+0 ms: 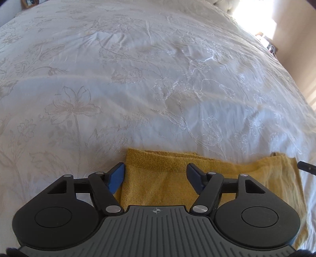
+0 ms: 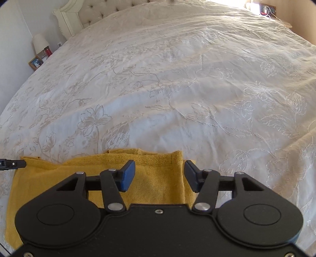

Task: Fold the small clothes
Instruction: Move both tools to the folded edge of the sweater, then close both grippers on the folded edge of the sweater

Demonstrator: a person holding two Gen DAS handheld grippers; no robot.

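Both grippers hover over the yellow knit garment point(image 1: 162, 181), which lies flat at the near edge of the white embroidered bedspread point(image 1: 138, 79). Left gripper point(image 1: 156, 176) is spread wide at the cloth's left edge, gripping nothing. Right gripper point(image 2: 160, 176) is also released, straddling the right edge. Beyond, a tufted headboard point(image 2: 94, 13), a lamp point(image 2: 40, 42) and a picture frame point(image 2: 36, 63) beside the bed.

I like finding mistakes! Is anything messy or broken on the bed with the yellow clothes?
Nothing looks broken or spilled. The yellow garment lies flat on the white bedspread, though its far edge is slightly uneven, with a layer peeking out. The bedspread has a few wrinkles. The left gripper and right gripper are both open above the garment.
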